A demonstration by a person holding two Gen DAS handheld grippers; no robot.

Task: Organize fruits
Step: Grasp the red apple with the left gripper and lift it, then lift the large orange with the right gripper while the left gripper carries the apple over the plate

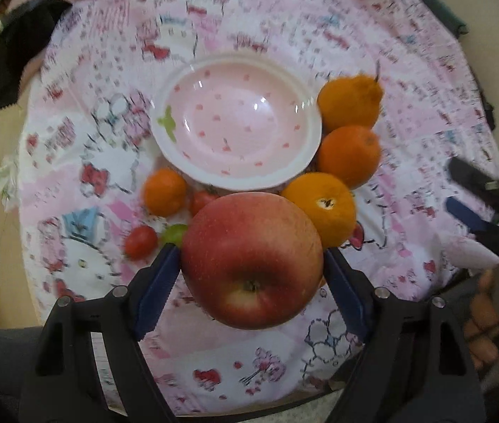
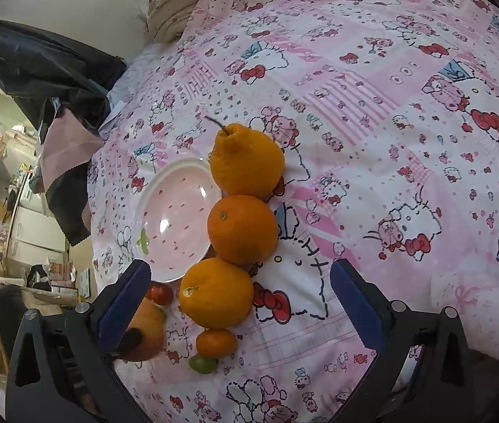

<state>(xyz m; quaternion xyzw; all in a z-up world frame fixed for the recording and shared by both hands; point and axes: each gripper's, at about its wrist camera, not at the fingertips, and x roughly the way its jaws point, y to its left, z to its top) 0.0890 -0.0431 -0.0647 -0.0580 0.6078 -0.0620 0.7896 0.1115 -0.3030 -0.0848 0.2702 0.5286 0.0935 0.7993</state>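
My left gripper (image 1: pixel 251 257) is shut on a big red apple (image 1: pixel 251 259) and holds it above the cloth, just in front of the pink bowl (image 1: pixel 179 102). The bowl (image 2: pixel 151 211) is empty. Three oranges (image 1: pixel 350 155) lie in a row at its right; the far one (image 2: pixel 246 158) has a stem. A small mandarin (image 1: pixel 165 192), two cherry tomatoes (image 1: pixel 141 241) and a green grape (image 1: pixel 174 233) lie in front of the bowl. My right gripper (image 2: pixel 240 296) is open and empty over the near orange (image 2: pixel 216 292). The apple (image 2: pixel 145 331) shows partly behind its left finger.
A pink cartoon-print cloth (image 2: pixel 390 141) covers the round table. Dark and pink clothes (image 2: pixel 59 105) hang at the table's far left edge. A pink padded item (image 2: pixel 478 313) lies at the right. The right gripper (image 1: pixel 475 197) shows at the right edge of the left wrist view.
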